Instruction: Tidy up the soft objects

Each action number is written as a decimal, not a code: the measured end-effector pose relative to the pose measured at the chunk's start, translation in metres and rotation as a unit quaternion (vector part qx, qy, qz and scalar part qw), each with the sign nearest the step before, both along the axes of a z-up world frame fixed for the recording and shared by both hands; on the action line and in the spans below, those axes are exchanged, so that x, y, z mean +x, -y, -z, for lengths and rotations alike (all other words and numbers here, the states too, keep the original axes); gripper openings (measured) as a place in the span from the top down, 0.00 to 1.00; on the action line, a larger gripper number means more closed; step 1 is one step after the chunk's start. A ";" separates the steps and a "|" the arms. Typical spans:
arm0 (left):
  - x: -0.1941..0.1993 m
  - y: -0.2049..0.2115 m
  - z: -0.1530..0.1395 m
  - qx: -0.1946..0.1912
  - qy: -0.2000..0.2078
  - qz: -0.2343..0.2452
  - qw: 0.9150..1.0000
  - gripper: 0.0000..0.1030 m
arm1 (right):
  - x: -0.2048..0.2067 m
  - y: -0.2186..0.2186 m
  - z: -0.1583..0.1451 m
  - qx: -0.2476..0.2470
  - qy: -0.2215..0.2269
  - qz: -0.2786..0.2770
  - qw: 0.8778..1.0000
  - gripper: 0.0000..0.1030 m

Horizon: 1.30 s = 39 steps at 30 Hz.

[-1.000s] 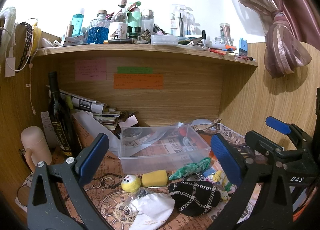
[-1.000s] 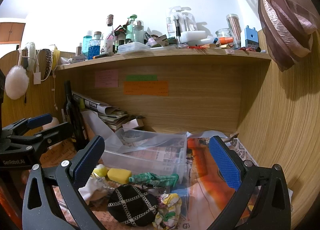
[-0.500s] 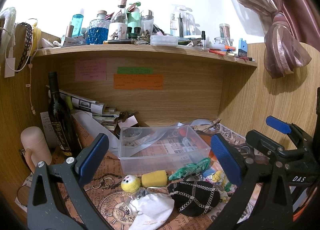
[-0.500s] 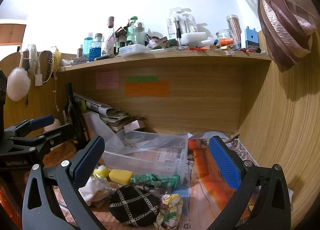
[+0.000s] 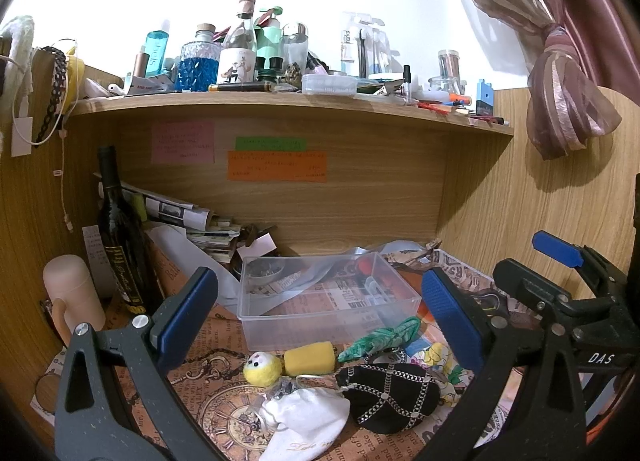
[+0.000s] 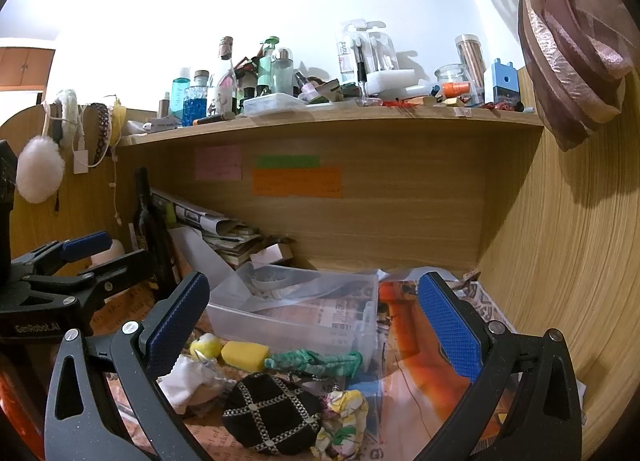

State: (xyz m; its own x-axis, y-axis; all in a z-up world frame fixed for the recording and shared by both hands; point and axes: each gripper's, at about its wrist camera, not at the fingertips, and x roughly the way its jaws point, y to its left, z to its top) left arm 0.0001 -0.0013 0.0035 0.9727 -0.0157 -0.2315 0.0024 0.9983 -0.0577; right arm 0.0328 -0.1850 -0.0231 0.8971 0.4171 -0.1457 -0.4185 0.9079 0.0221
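Both grippers are empty, with jaws spread wide. The left gripper (image 5: 320, 321) and right gripper (image 6: 312, 321) hover side by side above the near edge of the paper-covered tabletop (image 5: 208, 413), neither touching anything.

Landmark: the clear rectangular plastic box (image 5: 320, 301), which holds no soft items.

The soft objects lie in a cluster just in front of the box's near wall:
- a small yellow plush ball with a face (image 5: 262, 369), at the left of the cluster;
- a yellow foam block (image 5: 309, 358), just right of the ball and close to the box wall;
- a green twisted fabric piece (image 5: 380, 341), touching or nearly touching the box's near right corner, its long axis running roughly parallel to the near wall;
- a white drawstring cloth pouch (image 5: 304, 421) and a black padded pouch crossed with silver chains (image 5: 390, 397), both nearer the grippers;
- a crumpled yellow floral cloth (image 6: 340, 421), right of the black pouch.

Judgement: no item has yet been moved into the box. The black pouch lies below and ahead of both grippers, between the right gripper's fingers in its own view, so the right gripper appears better placed for it; the white pouch and plush ball lie nearer the left gripper.
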 end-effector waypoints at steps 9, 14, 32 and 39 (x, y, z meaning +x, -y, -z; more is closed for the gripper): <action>-0.004 -0.001 -0.002 0.002 0.005 0.001 1.000 0.00 | -0.002 -0.001 -0.002 0.001 0.003 -0.002 1.000 0.00; -0.004 -0.001 -0.002 0.001 0.005 0.001 1.000 0.00 | -0.003 -0.001 -0.003 0.001 0.005 -0.002 1.000 0.00; -0.004 0.001 -0.001 0.002 -0.002 0.002 1.000 0.00 | -0.004 -0.001 -0.002 0.000 0.004 -0.001 1.000 0.00; 0.005 -0.002 0.018 -0.002 -0.047 0.003 0.999 0.00 | 0.004 0.001 0.009 -0.006 -0.029 0.006 1.000 0.00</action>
State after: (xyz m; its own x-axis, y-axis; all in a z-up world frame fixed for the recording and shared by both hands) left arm 0.0050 0.0005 -0.0148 0.9465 -0.0218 -0.3221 0.0019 0.9981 -0.0619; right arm 0.0370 -0.1864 -0.0319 0.8921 0.4033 -0.2036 -0.4051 0.9136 0.0348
